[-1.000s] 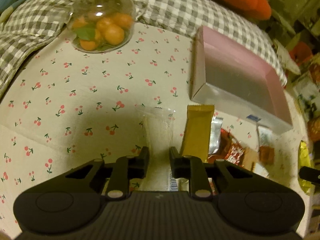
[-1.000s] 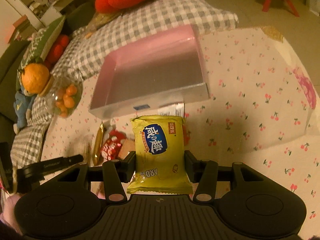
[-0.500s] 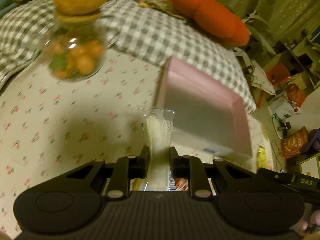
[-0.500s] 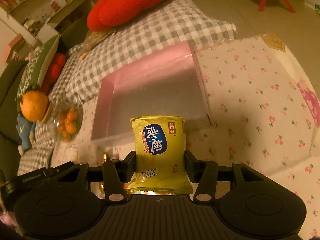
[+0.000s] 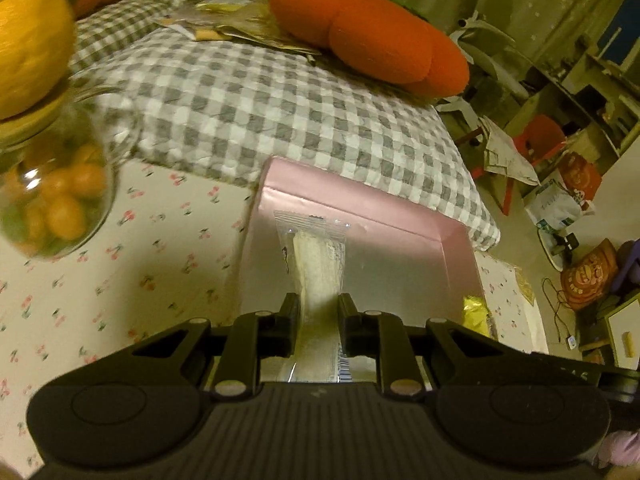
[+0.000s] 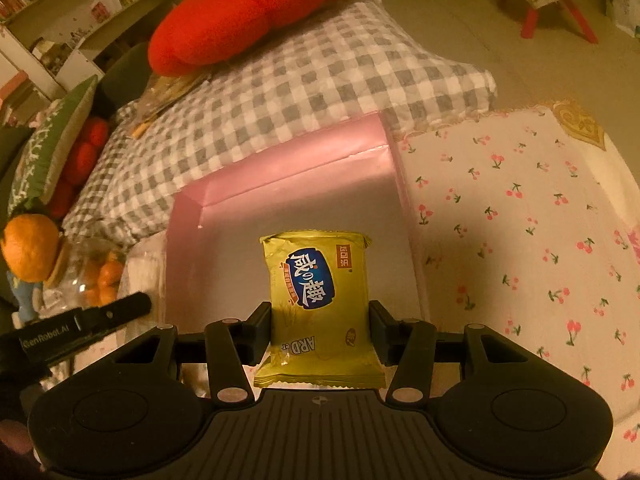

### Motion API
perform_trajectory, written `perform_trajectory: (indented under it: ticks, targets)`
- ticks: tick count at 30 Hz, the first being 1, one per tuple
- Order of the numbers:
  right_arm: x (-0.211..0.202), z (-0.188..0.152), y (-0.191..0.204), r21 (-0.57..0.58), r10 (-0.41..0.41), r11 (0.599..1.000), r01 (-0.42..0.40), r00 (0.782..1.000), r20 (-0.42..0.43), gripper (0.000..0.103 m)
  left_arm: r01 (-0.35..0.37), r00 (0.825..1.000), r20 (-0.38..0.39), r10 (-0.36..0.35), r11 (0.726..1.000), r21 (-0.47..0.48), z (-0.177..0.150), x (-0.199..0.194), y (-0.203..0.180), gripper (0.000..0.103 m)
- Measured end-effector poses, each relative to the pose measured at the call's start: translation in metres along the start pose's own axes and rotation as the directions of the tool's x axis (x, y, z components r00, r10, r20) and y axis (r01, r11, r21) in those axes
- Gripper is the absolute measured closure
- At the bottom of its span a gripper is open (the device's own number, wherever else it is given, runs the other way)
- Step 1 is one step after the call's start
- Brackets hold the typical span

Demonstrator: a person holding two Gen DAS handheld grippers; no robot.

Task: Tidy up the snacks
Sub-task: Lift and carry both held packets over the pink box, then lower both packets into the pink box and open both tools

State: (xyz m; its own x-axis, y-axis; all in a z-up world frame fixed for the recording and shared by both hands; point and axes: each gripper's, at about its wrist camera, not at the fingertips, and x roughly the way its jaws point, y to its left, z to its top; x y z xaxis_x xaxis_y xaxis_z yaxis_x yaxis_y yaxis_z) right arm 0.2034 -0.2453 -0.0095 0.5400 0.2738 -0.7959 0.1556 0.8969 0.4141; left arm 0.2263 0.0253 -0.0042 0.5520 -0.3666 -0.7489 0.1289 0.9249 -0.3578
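Two sealed snack packets [image 6: 318,304], one clear [image 5: 316,264].

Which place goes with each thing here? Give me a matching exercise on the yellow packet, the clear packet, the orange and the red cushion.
Things:
1. yellow packet
2. clear packet
3. orange
4. red cushion

Places:
A. on the jar lid
B. in the left claw
C. on the checked quilt
D. in the right claw

Pairs: 1-D, 2-B, 3-A, 4-C
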Motion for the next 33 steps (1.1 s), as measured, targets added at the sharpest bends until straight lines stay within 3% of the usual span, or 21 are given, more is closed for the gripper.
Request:
perform_trajectory:
  ticks: [11,13,20,23,27,29,33]
  targets:
    - [0.029,0.009,-0.008,-0.017,-0.045,0.999,0.045,0.999,-0.009,0.053,-0.065,0.998,-0.011,0.066,0.995,0.071,0.006,0.037,-0.013,0.085]
    - [0.032,0.010,-0.007,-0.025,-0.053,0.998,0.053,0.999,-0.008,0.053,-0.072,0.997,-0.018,0.073,0.995,0.068,0.007,0.040,-0.010,0.092]
    - [0.038,0.012,-0.007,-0.027,-0.042,0.999,0.042,0.999,-0.005,0.051,-0.078,0.996,-0.032,0.081,0.993,0.091,0.008,0.044,-0.012,0.092]
    - [0.037,0.013,-0.007,-0.020,-0.035,0.999,0.035,0.999,-0.001,0.048,-0.075,0.995,-0.053,0.080,0.993,0.093,0.007,0.047,-0.012,0.077]
    - [0.032,0.014,-0.007,-0.001,0.001,1.000,-0.001,1.000,-0.002,0.028,-0.092,0.994,-0.047,0.099,0.987,0.135,0.003,0.046,-0.015,0.065]
    - [0.027,0.014,-0.003,-0.018,-0.020,1.000,0.020,1.000,0.018,0.022,-0.098,0.993,-0.045,0.105,0.984,0.149,0.002,0.045,-0.017,0.060]
    - [0.018,0.015,-0.002,-0.036,-0.024,0.999,0.025,0.999,0.031,0.022,-0.083,0.995,-0.040,0.090,0.985,0.149,0.002,0.038,-0.018,0.049]
